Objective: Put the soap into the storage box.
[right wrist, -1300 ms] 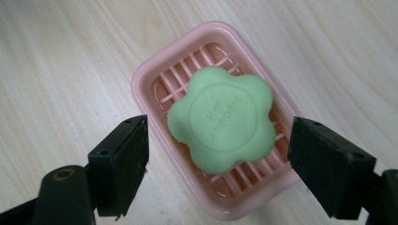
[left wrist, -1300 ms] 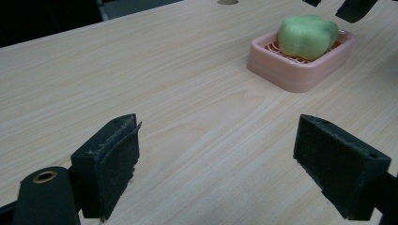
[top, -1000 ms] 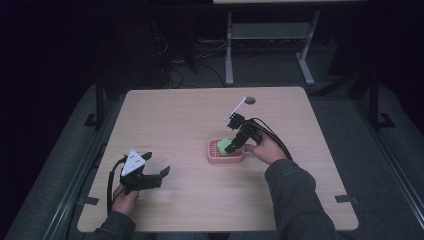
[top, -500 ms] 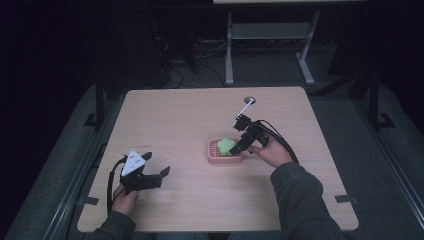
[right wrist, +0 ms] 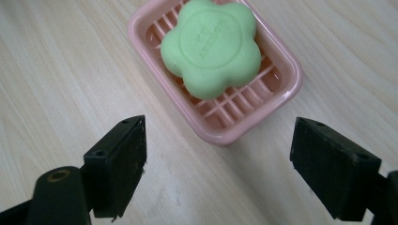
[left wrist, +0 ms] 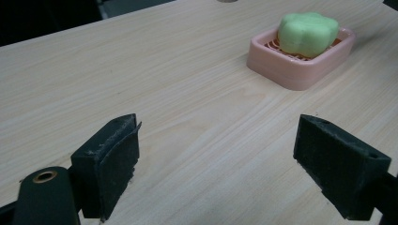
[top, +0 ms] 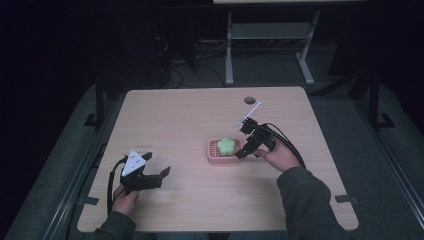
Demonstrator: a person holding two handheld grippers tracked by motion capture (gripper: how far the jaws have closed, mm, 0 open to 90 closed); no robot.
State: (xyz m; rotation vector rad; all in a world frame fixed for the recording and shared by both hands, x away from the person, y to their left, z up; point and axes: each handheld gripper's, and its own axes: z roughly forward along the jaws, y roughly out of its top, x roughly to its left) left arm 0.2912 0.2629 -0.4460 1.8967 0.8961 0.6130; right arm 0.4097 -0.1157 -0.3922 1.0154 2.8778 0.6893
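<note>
Overhead, a pale wooden table (top: 180, 115) stands in darkness.

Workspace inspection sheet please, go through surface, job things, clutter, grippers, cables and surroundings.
Surface: light wood-grain table, round grommet hole near the far edge.
Job's things: green flower-shaped soap lying in a pink slatted soap dish, right of the table's centre.
Clutter: nothing seen.
Grippers: left gripper open, empty, low over the near left of the table; right gripper open, empty, just beside the dish.
Cables: a black cable trails from the left gripper, another from the right.
Surroundings: dark room, metal frame legs behind the table.
</note>
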